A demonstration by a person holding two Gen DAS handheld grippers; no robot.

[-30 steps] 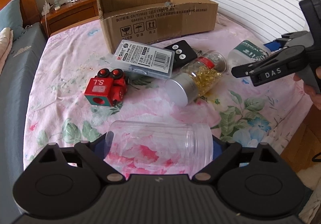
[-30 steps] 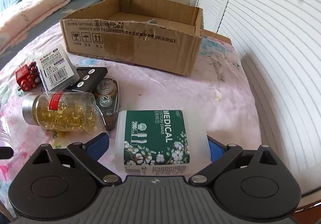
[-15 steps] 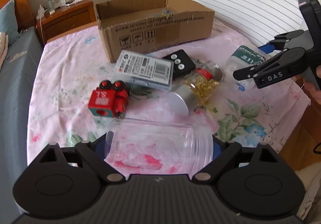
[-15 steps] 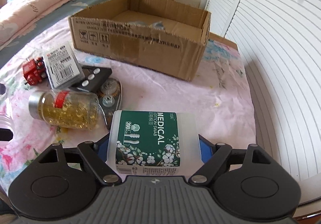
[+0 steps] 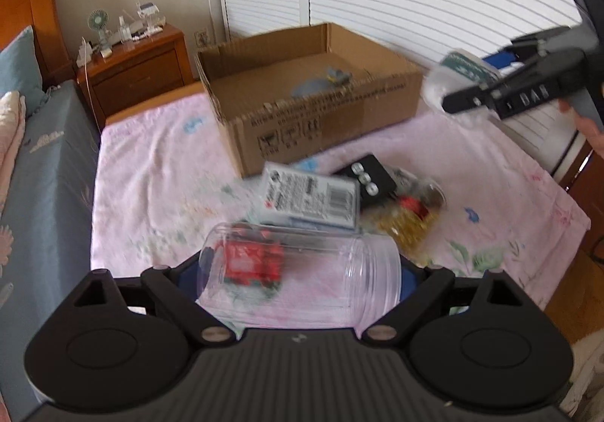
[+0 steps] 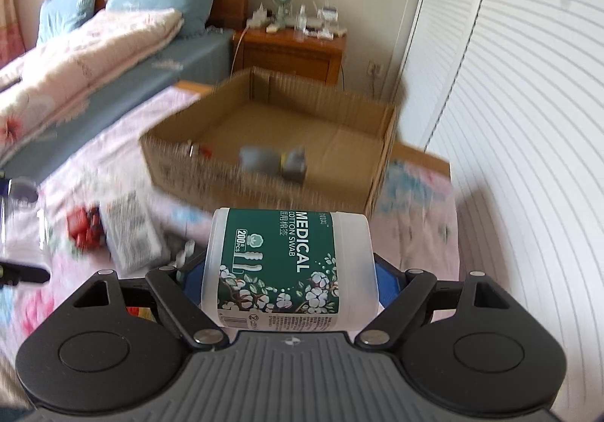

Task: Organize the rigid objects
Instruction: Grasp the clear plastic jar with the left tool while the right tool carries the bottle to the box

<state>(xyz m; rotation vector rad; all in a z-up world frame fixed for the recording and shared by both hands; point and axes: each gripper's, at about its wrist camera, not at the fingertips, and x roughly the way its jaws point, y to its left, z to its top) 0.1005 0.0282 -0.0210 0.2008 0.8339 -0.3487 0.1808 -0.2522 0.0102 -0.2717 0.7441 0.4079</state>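
Observation:
My left gripper [image 5: 300, 272] is shut on a clear empty plastic jar [image 5: 302, 271], held sideways above the bed. My right gripper [image 6: 288, 271] is shut on a white cotton swab tub with a green label [image 6: 288, 267], lifted off the bed; it also shows in the left wrist view [image 5: 462, 72], right of the cardboard box [image 5: 321, 119]. The open box [image 6: 271, 157] holds a few small grey items. On the floral sheet lie a red toy train [image 5: 253, 261], a barcode-labelled case [image 5: 309, 201], a black remote [image 5: 368, 178] and a jar of golden capsules [image 5: 411, 221].
A wooden nightstand [image 5: 136, 70] with a small fan stands behind the box. White slatted doors [image 6: 528, 119] run along the right. Pillows and a folded quilt [image 6: 75, 55] lie at the head of the bed. The bed's right edge [image 5: 566, 218] drops to a wooden floor.
Both grippers have risen off the bed with their loads. The right gripper has lifted the swab tub toward the box; the left has lifted the clear jar higher.

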